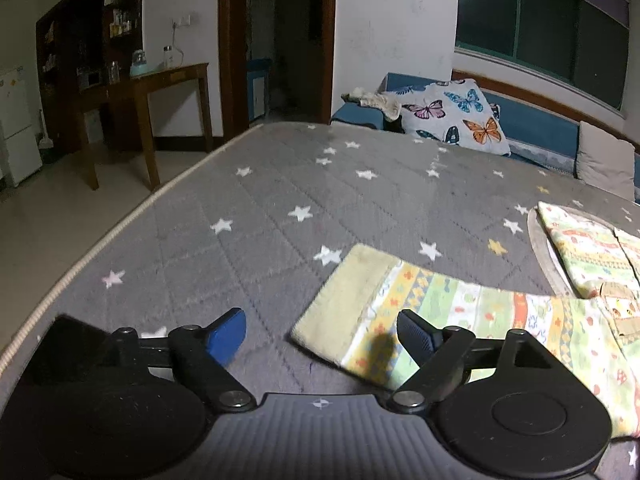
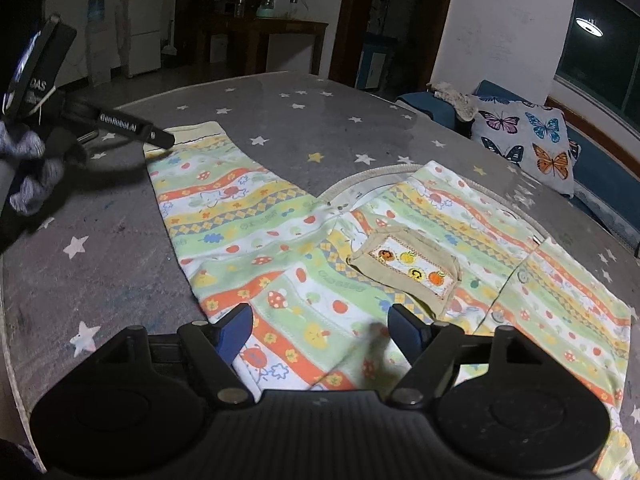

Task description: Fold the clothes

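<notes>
I see soft printed cotton in the shirt point(image 2: 304, 240), a matt quilted cover point(image 1: 240, 216) beneath, and matt black plastic on my right gripper point(image 2: 320, 328).

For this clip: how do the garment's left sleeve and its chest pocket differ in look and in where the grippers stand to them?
The left sleeve is long, striped in a green, orange and yellow print, ending in a plain pale cuff; the chest pocket is a small tan-edged patch with a row of fruit pictures. The left gripper is open at the sleeve's cuff end, while the right gripper is open above the hem just below the pocket. Both lie flat on the star-patterned cover.
</notes>
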`<state>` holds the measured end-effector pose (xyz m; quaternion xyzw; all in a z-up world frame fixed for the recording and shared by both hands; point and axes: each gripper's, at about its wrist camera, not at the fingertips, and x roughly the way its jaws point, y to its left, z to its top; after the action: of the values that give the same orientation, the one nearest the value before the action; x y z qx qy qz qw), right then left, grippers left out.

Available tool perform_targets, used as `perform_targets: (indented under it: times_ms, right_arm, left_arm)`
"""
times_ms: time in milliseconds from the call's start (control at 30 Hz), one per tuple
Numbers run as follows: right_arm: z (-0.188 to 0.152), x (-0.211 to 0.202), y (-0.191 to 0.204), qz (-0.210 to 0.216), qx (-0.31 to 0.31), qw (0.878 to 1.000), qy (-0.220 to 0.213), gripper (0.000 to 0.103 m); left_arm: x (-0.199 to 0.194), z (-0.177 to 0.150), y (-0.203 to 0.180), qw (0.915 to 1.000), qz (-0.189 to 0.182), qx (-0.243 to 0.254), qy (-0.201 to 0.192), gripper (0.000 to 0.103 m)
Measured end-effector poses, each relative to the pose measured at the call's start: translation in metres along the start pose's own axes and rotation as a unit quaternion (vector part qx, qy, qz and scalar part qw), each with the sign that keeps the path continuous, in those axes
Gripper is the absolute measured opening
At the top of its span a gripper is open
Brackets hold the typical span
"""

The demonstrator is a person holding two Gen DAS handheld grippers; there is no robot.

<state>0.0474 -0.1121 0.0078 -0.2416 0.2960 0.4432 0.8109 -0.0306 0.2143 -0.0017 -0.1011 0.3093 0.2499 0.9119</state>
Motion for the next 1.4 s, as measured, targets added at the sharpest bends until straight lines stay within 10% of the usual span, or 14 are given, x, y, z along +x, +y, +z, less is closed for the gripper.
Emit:
perform_targets:
  times_ms: [133, 467, 767, 1033, 1267, 1400]
  right_arm:
    - [-0.001, -0.002, -0.003, -0.001, 0.007, 1.000, -0.002, 0.077]
    - [-0.003, 0.005, -0.002, 0.006, 0.015, 1.000, 0.005, 0.077]
    - [-0.003, -0.013, -0.017, 0.005, 0.054, 0.999, -0.008, 0.076]
    - [-0.016, -0.044, -0.057, -0.030, 0.123, 0.992, -0.023, 0.071]
    - [-0.046, -0.067, -0.106, -0.077, 0.215, 0.973, -0.019, 0.059]
    - [-0.067, -0.082, -0.127, -0.091, 0.262, 0.961, -0.016, 0.052]
  left_arm:
    - [0.004, -0.004, -0.001, 0.9999, -0.009, -0.009, 0.007, 0.080]
    - [0.001, -0.003, 0.004, 0.9994, -0.025, -0.024, 0.002, 0.010]
    - [-0.052, 0.030, -0.048, 0.9855, -0.154, -0.008, -0.071, 0.009]
    - [-0.089, 0.050, -0.150, 0.9401, -0.323, 0.048, -0.099, 0.009]
    - [-0.079, 0.033, -0.228, 0.9088, -0.408, 0.078, -0.038, 0.013]
    - [-0.075, 0.019, -0.244, 0.9056, -0.410, 0.106, -0.016, 0.053]
